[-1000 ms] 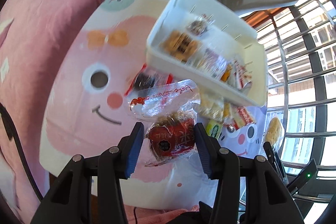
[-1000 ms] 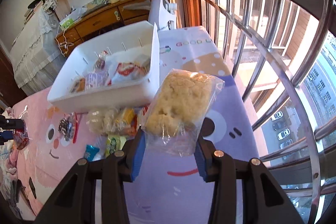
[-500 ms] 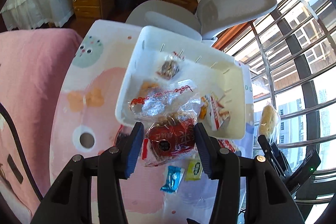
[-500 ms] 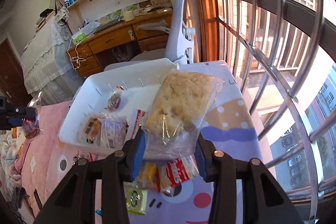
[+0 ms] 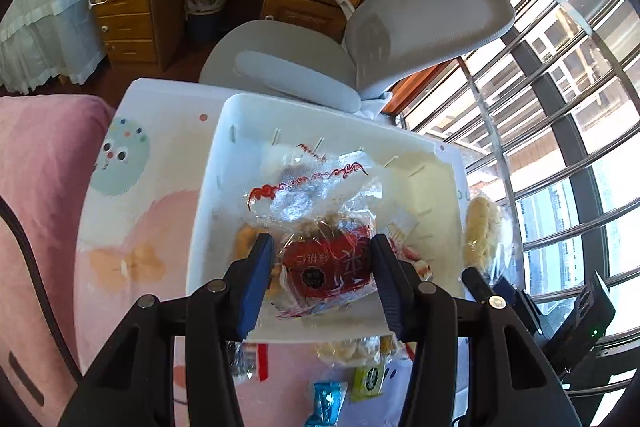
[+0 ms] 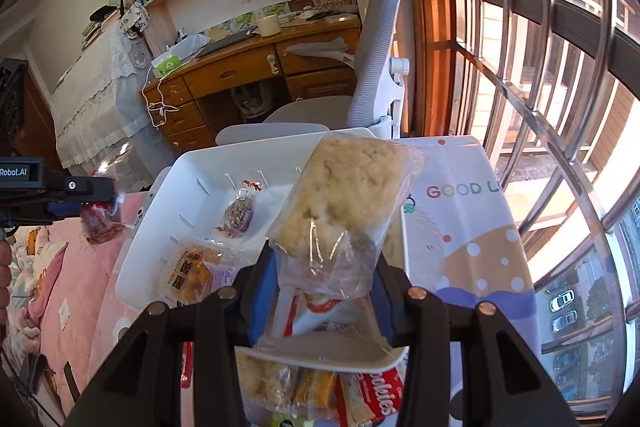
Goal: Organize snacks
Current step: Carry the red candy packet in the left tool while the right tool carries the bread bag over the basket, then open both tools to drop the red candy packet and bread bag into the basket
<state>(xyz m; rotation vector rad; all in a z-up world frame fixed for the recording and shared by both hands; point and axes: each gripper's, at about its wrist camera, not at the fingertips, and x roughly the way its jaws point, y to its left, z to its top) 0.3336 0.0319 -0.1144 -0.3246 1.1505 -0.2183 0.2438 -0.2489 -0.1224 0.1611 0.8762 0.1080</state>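
Note:
My left gripper (image 5: 322, 269) is shut on a red snack packet in clear wrap (image 5: 326, 267) and holds it above the white bin (image 5: 208, 187). My right gripper (image 6: 326, 279) is shut on a clear bag of pale yellow crispy snack (image 6: 344, 203), held over the bin's near right part (image 6: 160, 195). The bin holds a small dark wrapped snack (image 6: 239, 213), an orange packet (image 6: 190, 273) and a red-and-white packet (image 6: 320, 311). The left gripper with its red packet (image 6: 100, 221) shows at the left of the right wrist view. The yellow bag (image 5: 484, 235) shows at the right of the left wrist view.
Loose snacks lie on the cartoon tablecloth (image 5: 132, 227) in front of the bin: a blue packet (image 5: 328, 401), a green packet (image 5: 368, 381), a cookies pack (image 6: 376, 399). A grey office chair (image 5: 400, 27) stands behind the table. Window bars (image 6: 560, 107) run along the right. A pink bed (image 5: 40, 187) lies left.
Both grippers have moved forward and up over the white bin with their snacks still held. The bin now lies beneath both packets.

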